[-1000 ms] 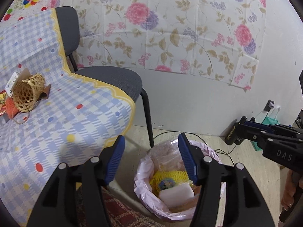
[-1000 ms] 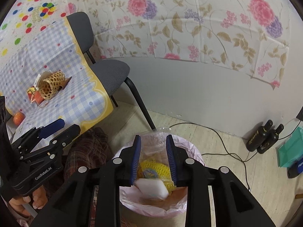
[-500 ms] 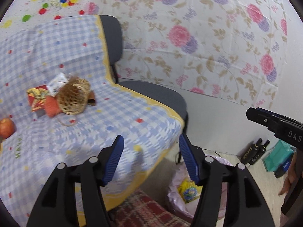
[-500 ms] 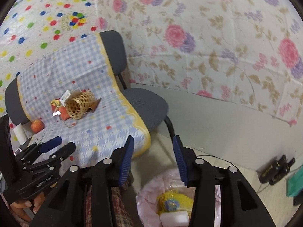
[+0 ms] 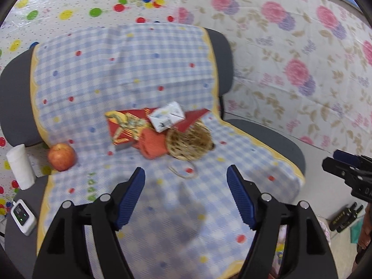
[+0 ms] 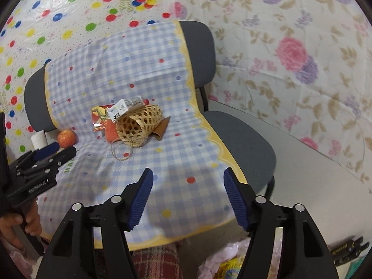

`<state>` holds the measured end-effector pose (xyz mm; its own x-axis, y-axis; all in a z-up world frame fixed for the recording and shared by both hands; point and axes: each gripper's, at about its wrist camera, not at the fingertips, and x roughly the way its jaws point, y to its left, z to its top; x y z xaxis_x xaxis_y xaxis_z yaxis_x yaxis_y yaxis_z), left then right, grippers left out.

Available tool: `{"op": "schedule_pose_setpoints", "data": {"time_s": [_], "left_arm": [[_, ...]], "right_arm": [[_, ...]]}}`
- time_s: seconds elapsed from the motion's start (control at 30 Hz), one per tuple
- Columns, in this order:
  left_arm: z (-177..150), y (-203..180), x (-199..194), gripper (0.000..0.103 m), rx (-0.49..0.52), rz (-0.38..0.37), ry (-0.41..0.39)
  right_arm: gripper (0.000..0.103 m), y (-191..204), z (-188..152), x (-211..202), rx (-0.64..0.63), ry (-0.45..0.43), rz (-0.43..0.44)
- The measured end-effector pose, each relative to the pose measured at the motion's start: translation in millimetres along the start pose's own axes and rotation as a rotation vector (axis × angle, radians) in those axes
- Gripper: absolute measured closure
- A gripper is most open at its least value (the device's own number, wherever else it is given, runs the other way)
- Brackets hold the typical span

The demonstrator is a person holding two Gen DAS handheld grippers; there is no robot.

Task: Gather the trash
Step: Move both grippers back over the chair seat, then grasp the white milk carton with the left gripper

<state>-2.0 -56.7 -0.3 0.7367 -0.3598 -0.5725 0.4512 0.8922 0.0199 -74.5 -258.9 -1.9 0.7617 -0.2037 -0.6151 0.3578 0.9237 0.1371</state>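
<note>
On the checked cloth (image 5: pixel 144 74) lies a heap of litter: a tipped woven basket (image 5: pixel 188 143), a red wrapper (image 5: pixel 126 125), a white carton (image 5: pixel 167 116) and an orange piece (image 5: pixel 152 144). The heap also shows in the right wrist view, basket (image 6: pixel 138 125) in front. My left gripper (image 5: pixel 186 195) is open and empty, hovering short of the heap. My right gripper (image 6: pixel 187 195) is open and empty, further back. The pink-lined bin (image 6: pixel 223 262) with yellow netting sits at the bottom edge, below the cloth's front.
A red apple (image 5: pixel 61 153) and a white paper roll (image 5: pixel 19 166) lie left of the heap. A small white device (image 5: pixel 23 216) sits at the left edge. Grey chairs (image 6: pixel 241 130) hold the cloth. Two black radios (image 6: pixel 348 251) stand on the floor at right.
Both grippers rose from above the bin and swung left toward the cloth. The right gripper's jaws opened wider. The litter heap is now centred ahead of both.
</note>
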Motion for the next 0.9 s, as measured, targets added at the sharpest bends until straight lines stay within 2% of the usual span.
{"op": "schedule_pose_setpoints", "data": {"time_s": [0.13,0.27,0.4,0.47,0.57,0.77,0.9], "left_arm": [[22.3,23.7,16.5,0.030,-0.029,0.046,-0.001],[41.3,35.4,39.6,0.019,-0.039,0.051,0.024],[59.9,41.4,71.7,0.013,-0.061,0.050,0.062],[67.2,43.2,87.8,0.013,-0.086,0.060,0.083],[77.4,43.1,112.2,0.013,-0.118,0.035,0.117],[92.6,33.3,156.1,0.013,-0.105,0.028,0.150],[97.3,36.2,182.3,0.012,-0.136,0.028,0.184]], "right_arm": [[0.036,12.6,21.9,19.1,-0.037,-0.005,0.001],[0.036,18.4,43.9,36.8,-0.052,-0.017,-0.016],[0.036,17.9,62.4,55.5,-0.050,-0.026,-0.037],[0.036,16.0,67.1,61.8,-0.045,-0.026,-0.038],[0.036,9.8,73.5,75.7,-0.034,-0.016,-0.045],[0.033,-1.8,83.2,99.1,-0.006,0.008,-0.053],[0.030,-3.8,88.6,113.0,-0.001,0.015,-0.052]]}}
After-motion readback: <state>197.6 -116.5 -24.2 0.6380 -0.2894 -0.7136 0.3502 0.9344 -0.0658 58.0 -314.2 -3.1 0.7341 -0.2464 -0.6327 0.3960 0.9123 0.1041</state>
